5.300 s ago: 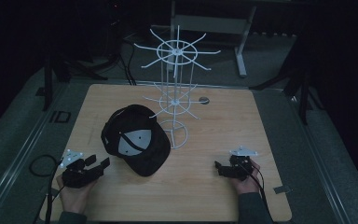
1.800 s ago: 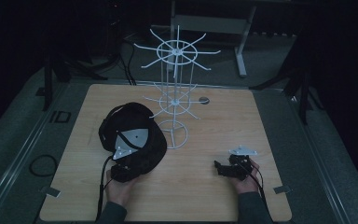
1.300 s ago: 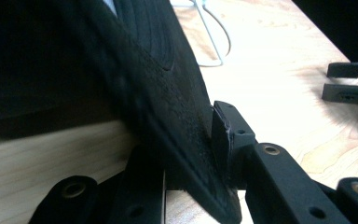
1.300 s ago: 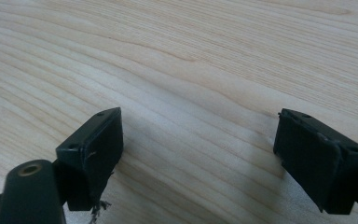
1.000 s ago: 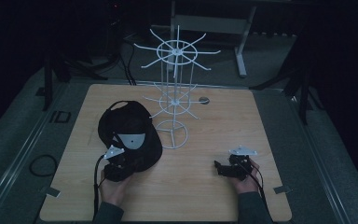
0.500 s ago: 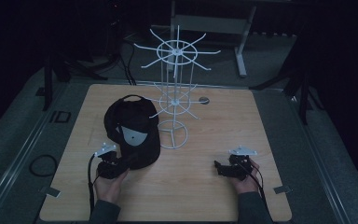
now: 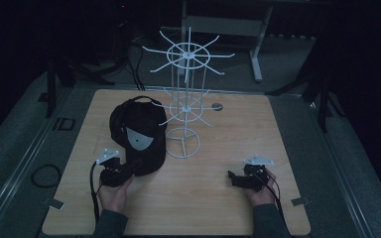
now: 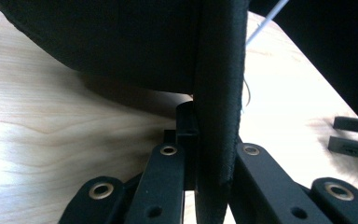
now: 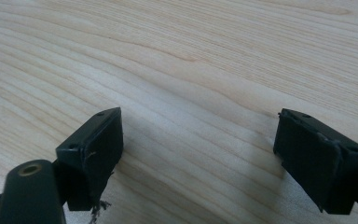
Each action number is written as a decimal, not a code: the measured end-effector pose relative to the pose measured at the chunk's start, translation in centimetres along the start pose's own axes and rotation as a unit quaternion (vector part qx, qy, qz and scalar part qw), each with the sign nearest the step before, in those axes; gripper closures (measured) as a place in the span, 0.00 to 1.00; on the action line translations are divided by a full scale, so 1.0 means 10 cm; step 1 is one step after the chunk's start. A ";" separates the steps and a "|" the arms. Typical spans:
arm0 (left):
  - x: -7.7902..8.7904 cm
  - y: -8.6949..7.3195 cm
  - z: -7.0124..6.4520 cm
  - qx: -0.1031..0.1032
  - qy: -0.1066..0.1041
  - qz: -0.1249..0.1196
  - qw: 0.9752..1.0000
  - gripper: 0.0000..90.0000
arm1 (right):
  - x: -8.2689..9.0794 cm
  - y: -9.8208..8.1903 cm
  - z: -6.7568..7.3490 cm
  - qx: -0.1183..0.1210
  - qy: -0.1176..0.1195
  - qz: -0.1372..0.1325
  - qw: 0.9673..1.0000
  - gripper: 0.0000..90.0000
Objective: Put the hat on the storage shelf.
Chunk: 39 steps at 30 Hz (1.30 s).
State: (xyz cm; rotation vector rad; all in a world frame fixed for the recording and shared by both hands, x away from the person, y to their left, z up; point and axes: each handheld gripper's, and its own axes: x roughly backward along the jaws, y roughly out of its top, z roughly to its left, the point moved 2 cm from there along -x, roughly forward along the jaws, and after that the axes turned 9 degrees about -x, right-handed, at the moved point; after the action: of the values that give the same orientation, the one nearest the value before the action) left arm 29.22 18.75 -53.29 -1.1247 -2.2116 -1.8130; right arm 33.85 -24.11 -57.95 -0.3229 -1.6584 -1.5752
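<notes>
The left gripper (image 7: pixel 121 171) is clamped on the brim of a black cap (image 7: pixel 139 134); its jaws have just been closing, and in the left gripper view the stiff brim edge (image 8: pixel 219 93) stands upright between them, pressed from both sides. The cap's crown lies just ahead of this gripper on the wooden table (image 7: pixel 218 208), stretching away from the person, with a grey patch facing up. Beyond the cap and to the gripper's right stands a white wire rack (image 7: pixel 186 99), its round base just beside the cap. The right gripper (image 7: pixel 238 179) rests low over the table well to the right of the cap, jaws spread wide with only bare wood (image 9: pixel 196 93) between them, held in the right hand (image 7: pixel 260 191).
</notes>
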 end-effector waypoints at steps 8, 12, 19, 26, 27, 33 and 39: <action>0.09 0.10 0.07 -0.003 0.019 -0.019 1.000 0.97 | 0.00 0.00 0.00 0.000 0.000 0.000 1.000 0.17; 0.13 0.15 0.08 -0.006 0.025 -0.027 0.999 0.97 | 0.00 0.00 0.00 0.000 0.000 0.000 1.000 0.17; 0.16 0.25 0.10 -0.024 0.033 -0.034 0.999 0.97 | 0.00 0.00 0.00 0.000 0.000 0.000 1.000 0.17; 0.23 0.37 0.11 -0.042 0.037 -0.050 0.997 0.97 | 0.00 0.00 0.00 0.000 0.000 0.000 1.000 0.17; 0.23 0.37 0.11 -0.042 0.037 -0.050 0.997 0.97 | 0.00 0.00 0.00 0.000 0.000 0.000 1.000 0.17; 0.28 0.44 0.14 -0.047 0.043 -0.065 0.996 0.97 | 0.00 0.00 0.00 0.001 0.000 0.000 1.000 0.17; 0.34 0.51 0.14 -0.056 0.044 -0.083 0.994 0.97 | 0.00 0.00 0.00 0.001 0.000 -0.001 1.000 0.17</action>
State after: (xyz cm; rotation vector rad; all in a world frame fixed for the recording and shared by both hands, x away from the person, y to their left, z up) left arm 30.20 21.76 -47.87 -0.8819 -2.2393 -2.0312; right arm 33.87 -24.12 -57.95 -0.3207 -1.6610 -1.5739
